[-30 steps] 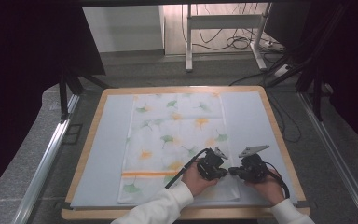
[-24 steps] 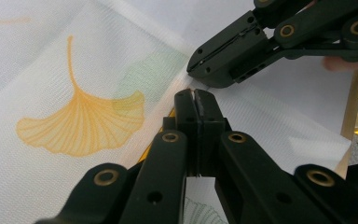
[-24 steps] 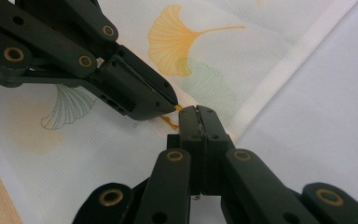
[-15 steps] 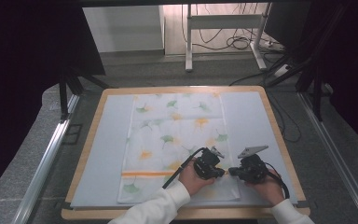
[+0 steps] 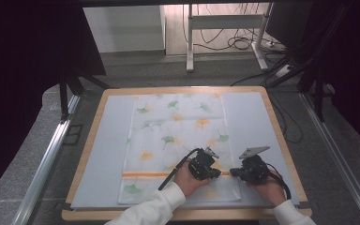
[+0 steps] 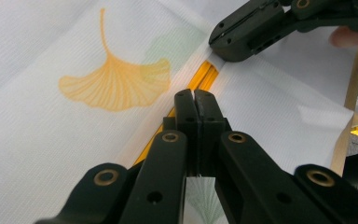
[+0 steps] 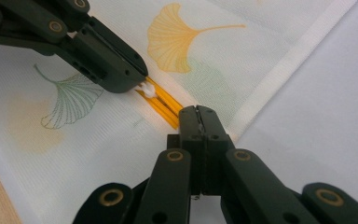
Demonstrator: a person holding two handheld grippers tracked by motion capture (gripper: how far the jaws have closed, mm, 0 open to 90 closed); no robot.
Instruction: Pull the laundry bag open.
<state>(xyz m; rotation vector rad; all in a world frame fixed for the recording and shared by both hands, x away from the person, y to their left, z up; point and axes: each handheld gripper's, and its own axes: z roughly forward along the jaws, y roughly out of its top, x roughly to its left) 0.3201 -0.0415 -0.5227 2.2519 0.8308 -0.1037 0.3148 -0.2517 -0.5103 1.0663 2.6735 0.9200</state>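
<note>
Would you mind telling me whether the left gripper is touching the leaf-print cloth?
Touching. In the right gripper view, the left gripper has its closed tips pinching a small white fold of the cloth at the orange stripe.

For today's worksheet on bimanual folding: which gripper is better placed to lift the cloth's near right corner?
Right, probably. The right gripper pinches the cloth on its orange stripe close to the right hem, nearer that corner. The left gripper is also shut on the stripe but sits farther in.
</note>
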